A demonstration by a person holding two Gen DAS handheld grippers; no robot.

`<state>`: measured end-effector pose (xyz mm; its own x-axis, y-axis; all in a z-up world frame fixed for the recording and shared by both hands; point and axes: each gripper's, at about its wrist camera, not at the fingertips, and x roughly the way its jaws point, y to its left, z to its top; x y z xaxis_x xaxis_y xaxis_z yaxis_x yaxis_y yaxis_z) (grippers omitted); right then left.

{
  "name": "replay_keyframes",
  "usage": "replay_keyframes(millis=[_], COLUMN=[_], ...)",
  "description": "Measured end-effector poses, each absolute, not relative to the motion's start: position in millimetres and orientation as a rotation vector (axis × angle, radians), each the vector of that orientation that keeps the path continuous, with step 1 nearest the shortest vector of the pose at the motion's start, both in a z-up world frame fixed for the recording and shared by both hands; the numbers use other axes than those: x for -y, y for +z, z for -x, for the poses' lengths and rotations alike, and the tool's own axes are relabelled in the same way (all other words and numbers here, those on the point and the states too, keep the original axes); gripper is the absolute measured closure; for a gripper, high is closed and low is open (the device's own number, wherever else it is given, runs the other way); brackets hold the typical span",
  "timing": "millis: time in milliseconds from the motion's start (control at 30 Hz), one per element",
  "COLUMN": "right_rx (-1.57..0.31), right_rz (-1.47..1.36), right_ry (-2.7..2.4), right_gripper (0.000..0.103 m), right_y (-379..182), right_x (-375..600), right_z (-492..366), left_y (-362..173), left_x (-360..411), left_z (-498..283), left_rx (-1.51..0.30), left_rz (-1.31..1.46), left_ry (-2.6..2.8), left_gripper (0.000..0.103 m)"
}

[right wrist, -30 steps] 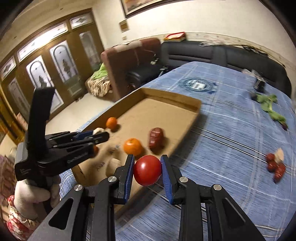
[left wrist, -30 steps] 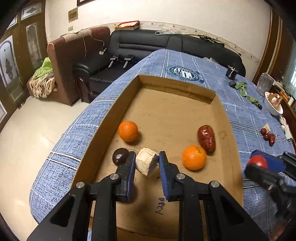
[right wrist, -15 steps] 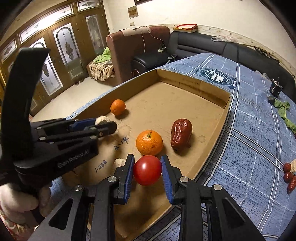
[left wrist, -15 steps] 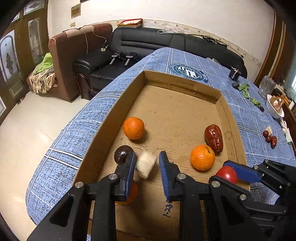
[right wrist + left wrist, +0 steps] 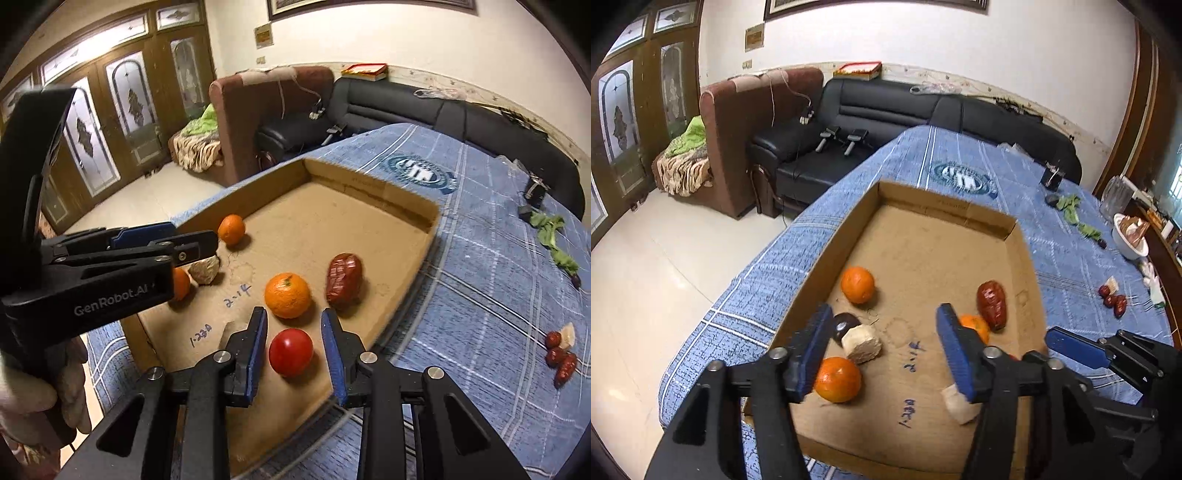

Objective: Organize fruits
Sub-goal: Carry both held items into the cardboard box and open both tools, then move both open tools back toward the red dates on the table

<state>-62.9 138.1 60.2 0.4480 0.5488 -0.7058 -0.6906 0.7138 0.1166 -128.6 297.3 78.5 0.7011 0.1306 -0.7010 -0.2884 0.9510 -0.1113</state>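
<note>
A shallow cardboard tray (image 5: 827, 254) (image 5: 413, 266) lies on the blue cloth. In it are three oranges (image 5: 857, 285) (image 5: 837, 379) (image 5: 287, 295), a dark red date (image 5: 991, 304) (image 5: 344, 280), a dark round fruit (image 5: 845, 324), a pale chunk (image 5: 861, 343) (image 5: 205, 270) and another pale chunk (image 5: 958, 404). My left gripper (image 5: 886, 354) is open and empty above the tray. My right gripper (image 5: 293, 350) is open around a red tomato (image 5: 291, 351) that rests on the tray floor; the pads do not touch it.
Small red dates and a pale piece (image 5: 559, 354) (image 5: 1113, 299) lie on the cloth right of the tray. Green leaves (image 5: 554, 240), a small dark device (image 5: 535, 188) and a white bowl (image 5: 1128, 240) are farther back. Sofas stand behind the table.
My left gripper opened, let the pale chunk fall into the tray beside the dark fruit, and pulled back. My right gripper opened and set the tomato down in the tray.
</note>
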Motion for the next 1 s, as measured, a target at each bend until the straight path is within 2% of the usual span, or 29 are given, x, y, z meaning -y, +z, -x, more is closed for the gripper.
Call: replay_keyframes(millis=[133, 633, 667, 733, 1000], right_rx=[-0.786, -0.804, -0.802, -0.8, -0.794], right_rz=[0.154, 0.005, -0.002, -0.02, -0.054], right_ry=[0.732, 0.533, 0.523, 0.512, 0.479], right_gripper=[0.067, 0.062, 0.062, 0.062, 0.062], right_y=[68, 62, 62, 61, 59], right_x=[-108, 1, 7, 15, 37], right_z=[62, 51, 51, 49, 55], left_y=[93, 128, 133, 141, 142], left_x=[-283, -192, -187, -179, -146], left_z=[132, 128, 130, 133, 129], left_rx=[-0.715, -0.572, -0.548, -0.514, -0.535], left_rz=[0.221, 0.111, 0.106, 0.099, 0.028], left_ry=[0.203, 0.099, 0.103, 0.114, 0.102], left_gripper=[0.03, 0.028, 0.025, 0.009, 0.008])
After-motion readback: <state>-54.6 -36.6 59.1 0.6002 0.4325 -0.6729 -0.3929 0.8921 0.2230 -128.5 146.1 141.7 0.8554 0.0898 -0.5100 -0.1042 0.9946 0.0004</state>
